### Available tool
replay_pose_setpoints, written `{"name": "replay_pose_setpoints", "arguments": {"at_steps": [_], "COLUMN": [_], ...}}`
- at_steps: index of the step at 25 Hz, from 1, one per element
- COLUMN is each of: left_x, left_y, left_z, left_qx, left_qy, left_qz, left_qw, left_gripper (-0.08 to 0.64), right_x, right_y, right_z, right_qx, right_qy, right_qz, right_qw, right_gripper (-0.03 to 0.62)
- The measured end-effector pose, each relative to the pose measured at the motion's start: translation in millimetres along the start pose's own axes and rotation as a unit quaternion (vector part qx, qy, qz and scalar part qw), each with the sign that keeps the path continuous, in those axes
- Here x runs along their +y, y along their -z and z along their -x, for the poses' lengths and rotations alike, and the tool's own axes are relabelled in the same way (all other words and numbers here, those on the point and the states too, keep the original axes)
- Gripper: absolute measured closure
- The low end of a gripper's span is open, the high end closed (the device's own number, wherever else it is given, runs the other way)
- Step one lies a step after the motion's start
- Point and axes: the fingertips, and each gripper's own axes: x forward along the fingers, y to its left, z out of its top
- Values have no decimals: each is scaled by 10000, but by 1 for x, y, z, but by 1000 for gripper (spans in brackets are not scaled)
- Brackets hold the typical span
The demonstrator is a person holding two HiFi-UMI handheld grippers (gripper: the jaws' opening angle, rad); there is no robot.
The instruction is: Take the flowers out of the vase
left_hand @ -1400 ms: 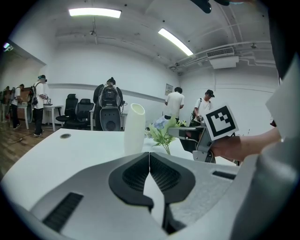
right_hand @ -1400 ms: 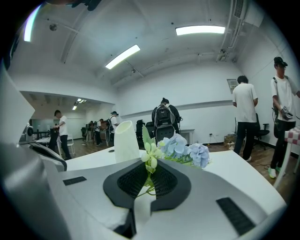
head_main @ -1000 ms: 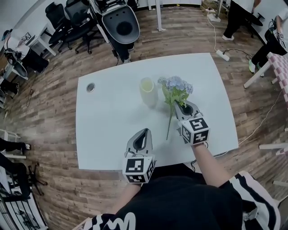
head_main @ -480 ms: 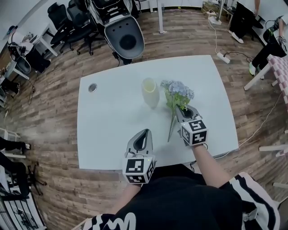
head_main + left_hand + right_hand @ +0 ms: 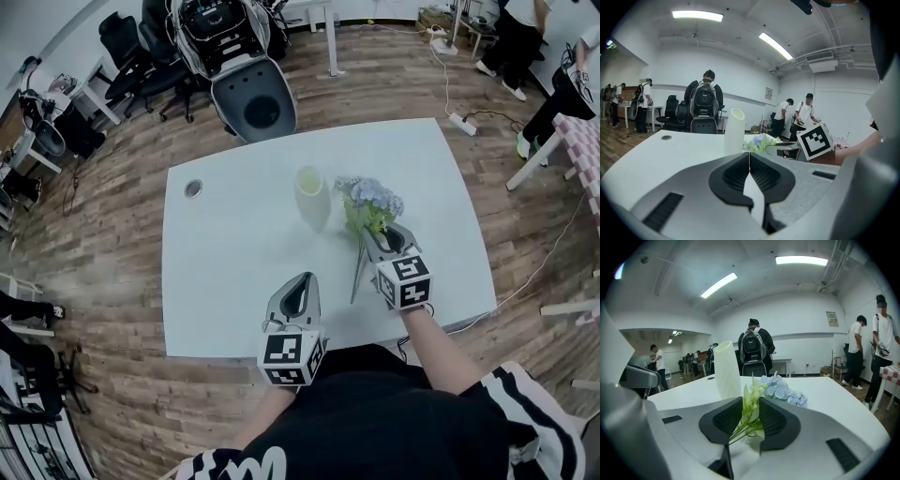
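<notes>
Nearest, at the 6 o'clock edge of the table (image 5: 225,253), the left gripper (image 5: 302,279) is being held with its jaws closed together on nothing. At its 2 o'clock, the right gripper (image 5: 382,231) is being held low over the table. Its jaws have just been opening and are standing apart, the stalks of the flowers (image 5: 372,199) passing loosely between them. The flowers are lying on the table, out of the vase (image 5: 311,195), which is standing upright just at their 9 o'clock. Beyond the table, at 11 o'clock, black chairs (image 5: 127,42) are standing.
</notes>
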Motion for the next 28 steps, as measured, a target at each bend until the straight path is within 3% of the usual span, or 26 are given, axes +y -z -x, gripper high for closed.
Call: {"name": "replay_pose_setpoints", "arguments": {"at_steps": [5,15,22,28], "left_x": [-8,-15,-20,-21], "left_y": [-4,-13,-23,-31], "left_z": [-3,-7,-9,-6], "left_qx": [-35,-164,-337,-474], "left_qy": [77,166,172,159], "left_qz": [-13,-27,-46,-88], "left_qw": [10000,9997,9993,9987], "left_gripper": [552,552,552,552], "right_x": [1,3,21,42], "right_y": [-10,-46,-78,-104], "right_z": [8,33,55,77], "right_qx": [-117,-649,-1205,-1658], "right_qy": [29,115,-83,-272], "right_qz": [188,169,143,226], "right_qw": [9998,9977,9926,9855], "right_gripper": [459,457,460,551]}}
